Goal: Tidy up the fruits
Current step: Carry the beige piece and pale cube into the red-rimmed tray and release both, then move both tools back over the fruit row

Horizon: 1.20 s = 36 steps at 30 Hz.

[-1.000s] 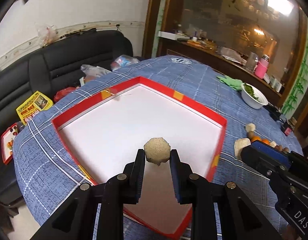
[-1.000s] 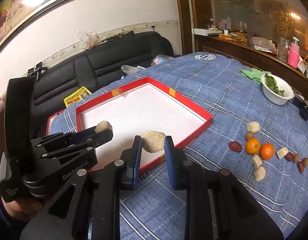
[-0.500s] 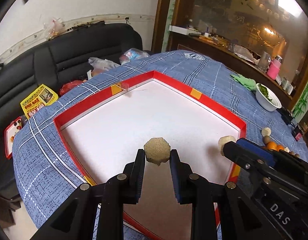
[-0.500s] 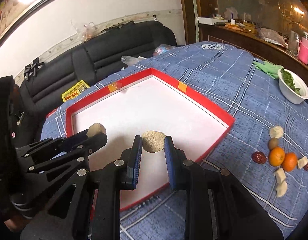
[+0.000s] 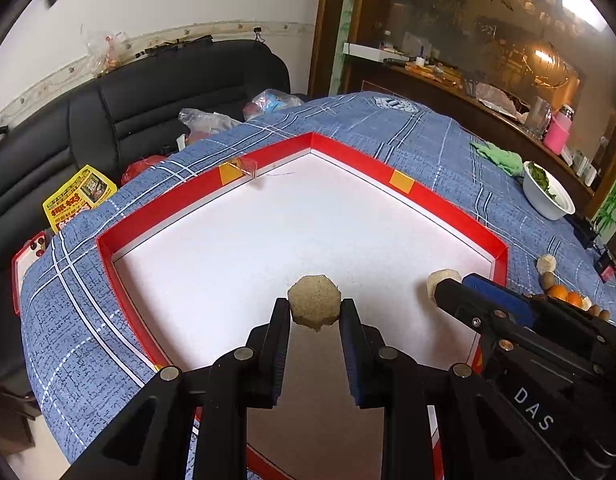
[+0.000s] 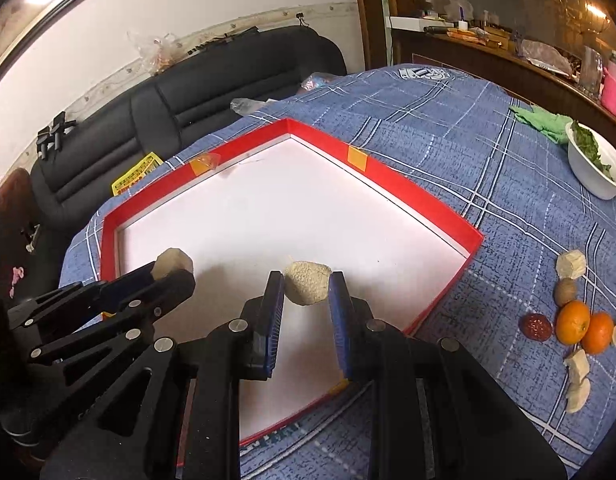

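Right now both grippers clamp beige chunks over the red tray (image 5: 447,204): left gripper (image 5: 313,312) w/ left chunk (image 5: 313,305), right gripper (image 6: 306,290) w/ right chunk (image 6: 306,282). Risk: they're close over the tray's near corner, so a bump could knock a chunk loose; dropped from up here, it may bounce out.

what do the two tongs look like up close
Both tongs, left and right, are black angular plastic linkages with silver round pivot pins and blue ribbed pads. White letters "DAS" mark the right one's side. No cables or sleeves show.
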{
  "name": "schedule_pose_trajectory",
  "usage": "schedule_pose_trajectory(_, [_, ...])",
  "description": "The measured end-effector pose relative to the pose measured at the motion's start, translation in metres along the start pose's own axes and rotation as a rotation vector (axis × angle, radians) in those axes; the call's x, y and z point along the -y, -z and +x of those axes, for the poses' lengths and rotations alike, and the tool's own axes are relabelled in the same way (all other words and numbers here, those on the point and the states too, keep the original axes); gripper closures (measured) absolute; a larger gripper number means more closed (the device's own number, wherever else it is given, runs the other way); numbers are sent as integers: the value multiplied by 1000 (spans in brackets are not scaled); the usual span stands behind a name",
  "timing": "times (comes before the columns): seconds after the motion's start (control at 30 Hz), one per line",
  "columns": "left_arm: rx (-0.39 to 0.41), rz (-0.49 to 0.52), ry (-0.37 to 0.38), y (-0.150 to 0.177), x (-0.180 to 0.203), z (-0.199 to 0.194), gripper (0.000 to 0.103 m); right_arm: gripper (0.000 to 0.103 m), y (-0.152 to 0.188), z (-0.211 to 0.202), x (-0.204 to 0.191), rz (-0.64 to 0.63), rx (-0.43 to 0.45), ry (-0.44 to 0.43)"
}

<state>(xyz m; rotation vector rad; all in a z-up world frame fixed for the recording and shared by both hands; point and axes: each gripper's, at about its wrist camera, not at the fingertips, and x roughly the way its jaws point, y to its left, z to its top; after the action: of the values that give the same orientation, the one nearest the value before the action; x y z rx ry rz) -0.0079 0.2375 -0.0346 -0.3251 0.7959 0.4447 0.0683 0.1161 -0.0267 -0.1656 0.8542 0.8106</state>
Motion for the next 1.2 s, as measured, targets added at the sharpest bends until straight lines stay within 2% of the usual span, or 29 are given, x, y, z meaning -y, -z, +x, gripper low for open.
schedule_pose_trajectory(0.3, [-9,3,-19,0,2,3,79,80,-2,11,0,1,-30,2])
schedule_pose_trajectory(0.47, [-74,-44,-40,1,-5,9,79,80,0,17,0,3,-77,23])
schedule_pose_trajectory(0.57, [-101,-68,-77,3,-8,7,65,78,0,10,0,7,-72,21])
schedule_pose_trajectory(0.67, [-62,-91,-83,3,-8,-7,51,69,-1,-5,-1,3,-42,28])
schedule_pose_trajectory(0.7, [-54,-93,-87,3,-7,-11,41,64,-1,-11,-1,4,-32,25])
schedule_pose_trajectory(0.77, [-21,-92,-90,3,-3,-23,34,57,-1,-26,0,5,0,25])
schedule_pose_trajectory(1.0, [63,-24,-87,7,21,-58,30,40,11,-84,14,39,108,48])
schedule_pose_trajectory(1.13, [134,11,-52,11,40,-83,29,39,24,-115,32,66,150,72])
schedule_pose_trajectory(1.2, [168,33,-10,15,50,-94,29,39,34,-130,45,88,170,89])
